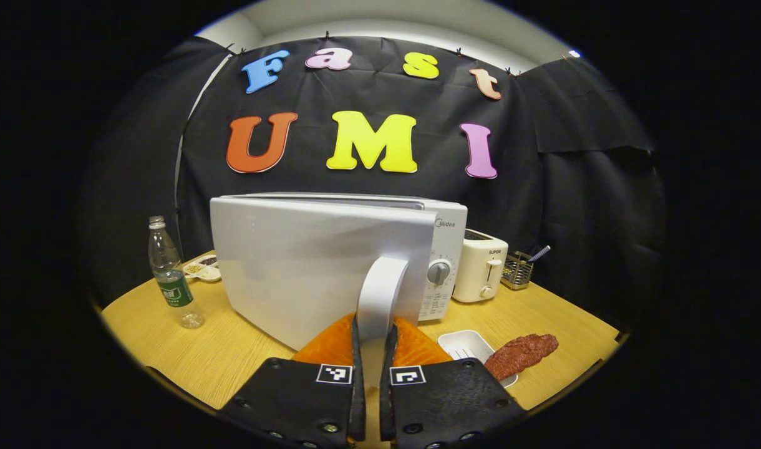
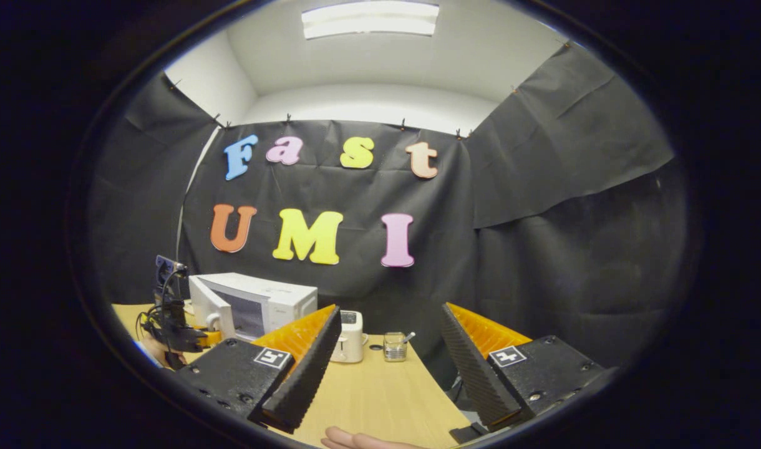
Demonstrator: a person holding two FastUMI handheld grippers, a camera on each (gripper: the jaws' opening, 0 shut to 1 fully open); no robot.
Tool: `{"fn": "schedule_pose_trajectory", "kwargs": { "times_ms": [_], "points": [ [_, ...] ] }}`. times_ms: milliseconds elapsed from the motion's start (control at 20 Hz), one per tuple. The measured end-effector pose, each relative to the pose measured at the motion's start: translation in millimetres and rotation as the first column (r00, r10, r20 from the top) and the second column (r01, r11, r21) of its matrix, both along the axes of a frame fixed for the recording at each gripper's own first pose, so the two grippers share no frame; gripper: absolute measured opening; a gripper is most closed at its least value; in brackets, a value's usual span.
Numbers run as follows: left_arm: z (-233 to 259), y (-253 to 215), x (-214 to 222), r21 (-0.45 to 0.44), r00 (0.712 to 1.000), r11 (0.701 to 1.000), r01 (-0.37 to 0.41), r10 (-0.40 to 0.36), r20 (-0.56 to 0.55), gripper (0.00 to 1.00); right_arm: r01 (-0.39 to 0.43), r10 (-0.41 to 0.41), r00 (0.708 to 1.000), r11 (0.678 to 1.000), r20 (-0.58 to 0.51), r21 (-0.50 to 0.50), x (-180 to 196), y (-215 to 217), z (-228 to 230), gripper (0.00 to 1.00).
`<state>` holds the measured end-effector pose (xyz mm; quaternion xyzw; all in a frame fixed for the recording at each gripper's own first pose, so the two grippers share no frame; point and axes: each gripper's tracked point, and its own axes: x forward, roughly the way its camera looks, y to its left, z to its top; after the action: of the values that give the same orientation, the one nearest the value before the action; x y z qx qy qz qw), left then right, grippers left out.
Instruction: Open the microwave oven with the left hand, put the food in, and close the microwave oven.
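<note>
The white microwave (image 1: 446,227) stands mid-table with its door (image 1: 293,268) swung partway out toward me. My left gripper (image 1: 373,323) is shut on the door's white handle (image 1: 383,280), one finger on each side. Dark red meat (image 1: 521,353), the food, lies half on a small white tray (image 1: 461,343) at the lower right. In the right gripper view, my right gripper (image 2: 390,374) hangs open over the table with nothing between its fingers. Far off to its left are the microwave (image 2: 262,299) and the left gripper (image 2: 207,335) at the door.
A cream toaster (image 1: 480,268) and a wire basket (image 1: 518,269) stand right of the microwave. A plastic bottle (image 1: 171,277) and a small dish (image 1: 203,268) stand on its left. A person's fingertips (image 2: 355,439) show at the table's near edge.
</note>
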<state>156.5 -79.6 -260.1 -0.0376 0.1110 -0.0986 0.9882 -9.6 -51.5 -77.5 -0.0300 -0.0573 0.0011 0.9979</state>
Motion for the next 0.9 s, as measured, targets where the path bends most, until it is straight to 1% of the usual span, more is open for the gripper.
{"fn": "schedule_pose_trajectory", "kwargs": {
  "times_ms": [150, 200, 250, 300, 350, 450, 500, 550, 600, 650, 700, 750, 800, 850, 900],
  "points": [
    [-2, 29, -26, -0.002, 1.000, 1.000, -0.015, 0.015, -0.003, 0.08, -0.020, 0.020, 1.000, 1.000, 0.009, -0.007, -5, 17, 3, 1.00],
    [0, 41, -34, 0.003, 1.000, 1.000, -0.023, 0.023, 0.001, 0.12, -0.028, 0.028, 1.000, 1.000, 0.011, -0.012, -6, 24, 4, 1.00],
    [-1, 52, -41, 0.000, 1.000, 1.000, -0.026, 0.026, 0.000, 0.12, -0.036, 0.036, 0.999, 0.999, 0.014, -0.016, -7, 31, 4, 1.00],
    [-2, 61, -48, -0.002, 1.000, 1.000, -0.030, 0.030, -0.007, 0.18, -0.044, 0.044, 0.999, 0.999, 0.014, -0.020, -9, 37, 5, 1.00],
    [-2, 72, -55, 0.002, 0.999, 0.999, -0.033, 0.033, -0.010, 0.18, -0.054, 0.054, 0.998, 0.998, 0.014, -0.024, -9, 45, 4, 1.00],
    [-6, 97, -68, 0.020, 0.999, 0.999, -0.047, 0.048, -0.023, 0.24, -0.075, 0.076, 0.997, 0.997, 0.006, -0.036, -11, 59, 0, 1.00],
    [-7, 109, -75, 0.029, 0.998, 0.998, -0.054, 0.054, -0.024, 0.35, -0.088, 0.088, 0.996, 0.995, 0.005, -0.038, -11, 67, -1, 1.00],
    [-9, 124, -82, 0.043, 0.997, 0.997, -0.069, 0.070, -0.029, 0.27, -0.101, 0.101, 0.995, 0.994, 0.003, -0.039, -12, 73, -2, 1.00],
    [-11, 137, -89, 0.053, 0.996, 0.995, -0.081, 0.083, -0.035, 0.38, -0.113, 0.113, 0.994, 0.993, 0.002, -0.040, -13, 79, -3, 1.00],
    [-9, 150, -97, 0.063, 0.994, 0.993, -0.103, 0.105, -0.030, 0.45, -0.121, 0.121, 0.993, 0.992, -0.004, -0.041, -13, 84, -7, 1.00],
    [-7, 164, -102, 0.072, 0.992, 0.990, -0.123, 0.125, -0.023, 0.70, -0.125, 0.124, 0.992, 0.991, -0.010, -0.042, -14, 88, -9, 0.90],
    [-2, 178, -109, 0.070, 0.989, 0.987, -0.145, 0.147, -0.013, 0.67, -0.128, 0.127, 0.992, 0.991, -0.018, -0.045, -12, 90, -11, 0.90],
    [1, 193, -114, 0.061, 0.984, 0.982, -0.179, 0.180, -0.010, 0.93, -0.132, 0.131, 0.991, 0.990, -0.025, -0.045, -11, 93, -13, 0.90],
    [7, 204, -120, 0.040, 0.979, 0.979, -0.201, 0.202, -0.010, 0.96, -0.136, 0.134, 0.990, 0.990, -0.033, -0.046, -11, 97, -15, 0.90],
    [13, 212, -126, 0.015, 0.976, 0.976, -0.216, 0.216, -0.005, 0.94, -0.138, 0.137, 0.990, 0.989, -0.041, -0.048, -10, 100, -17, 1.00]
  ]
}}
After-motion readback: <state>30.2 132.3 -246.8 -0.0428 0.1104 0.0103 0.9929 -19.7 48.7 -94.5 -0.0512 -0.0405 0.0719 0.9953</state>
